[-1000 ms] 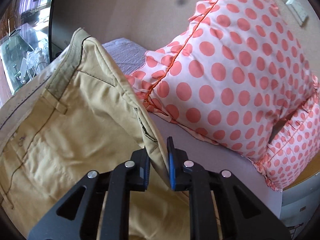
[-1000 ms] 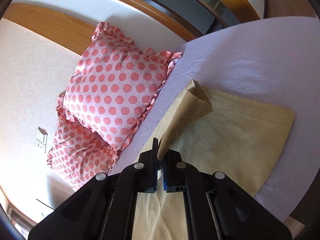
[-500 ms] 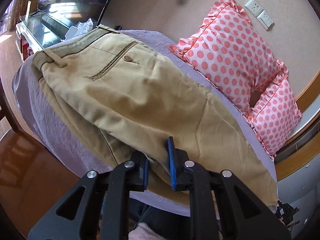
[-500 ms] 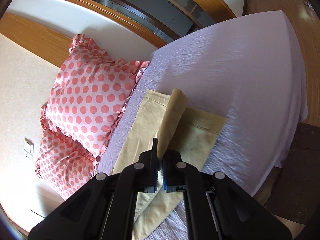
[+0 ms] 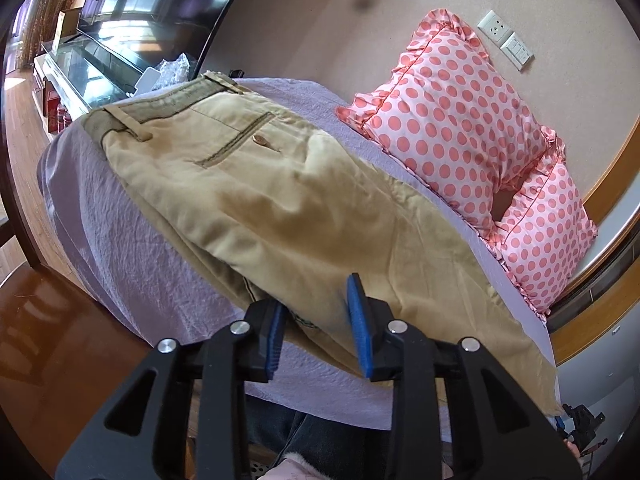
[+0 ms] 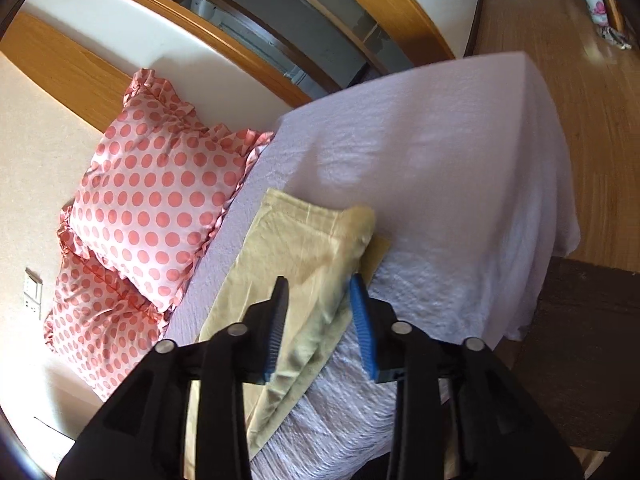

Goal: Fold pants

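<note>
Tan cotton pants [image 5: 280,200] laid lengthwise on lilac-sheeted bed [image 5: 120,248], legs doubled one over other — first fold judged done. Left gripper [image 5: 316,320] and right gripper [image 6: 320,312] fingers apart, nothing clamped. Crosswise folds left.

Beige wall [image 5: 320,32], wooden floor [image 6: 560,80], lilac bed [image 6: 440,160]

Bright daylight fills both fisheye views, edges bowed and vignetted black. Glare washes the lavender crinkled bedsheet [image 6: 420,128]; the khaki cotton pants [image 6: 352,236] hem is motion-blurred.
</note>
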Tool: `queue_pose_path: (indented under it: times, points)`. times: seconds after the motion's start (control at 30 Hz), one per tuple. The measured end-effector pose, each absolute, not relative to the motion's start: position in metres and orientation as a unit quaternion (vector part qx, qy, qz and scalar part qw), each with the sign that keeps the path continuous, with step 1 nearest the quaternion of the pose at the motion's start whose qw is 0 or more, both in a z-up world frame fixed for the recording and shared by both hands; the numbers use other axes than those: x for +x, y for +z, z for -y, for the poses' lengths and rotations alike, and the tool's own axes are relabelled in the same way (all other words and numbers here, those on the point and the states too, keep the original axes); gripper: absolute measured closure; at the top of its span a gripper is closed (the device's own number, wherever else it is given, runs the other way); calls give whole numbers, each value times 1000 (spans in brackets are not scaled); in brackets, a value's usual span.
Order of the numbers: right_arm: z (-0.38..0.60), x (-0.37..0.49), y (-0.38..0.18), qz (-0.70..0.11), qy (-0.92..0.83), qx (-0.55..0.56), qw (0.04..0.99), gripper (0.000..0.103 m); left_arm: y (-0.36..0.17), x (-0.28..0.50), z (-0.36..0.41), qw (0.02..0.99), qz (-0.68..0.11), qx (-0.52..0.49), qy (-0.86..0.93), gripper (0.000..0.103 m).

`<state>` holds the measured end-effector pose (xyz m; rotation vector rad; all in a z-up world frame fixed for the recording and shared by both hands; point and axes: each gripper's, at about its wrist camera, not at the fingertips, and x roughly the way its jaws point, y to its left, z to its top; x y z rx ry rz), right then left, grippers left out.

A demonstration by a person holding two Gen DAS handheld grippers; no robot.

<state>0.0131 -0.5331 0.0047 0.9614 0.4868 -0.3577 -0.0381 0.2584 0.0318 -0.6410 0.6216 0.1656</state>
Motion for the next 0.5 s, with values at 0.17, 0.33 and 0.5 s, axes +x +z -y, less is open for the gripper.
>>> queue_pose_path:
  times: [0.17, 0.33, 0.5]
  points:
    - [542, 12, -3, -238, -184, 459, 836, 66, 37, -60, -274, 903, -257, -324, 119, 57]
    - [527, 30, -11, -242, -138, 449, 849, 78, 33, -73, -289, 896, -233, -352, 138, 51]
    - [503, 51, 13, -215, -86, 410, 883, 100, 31, -79, -298, 894, -208, -377, 124, 41]
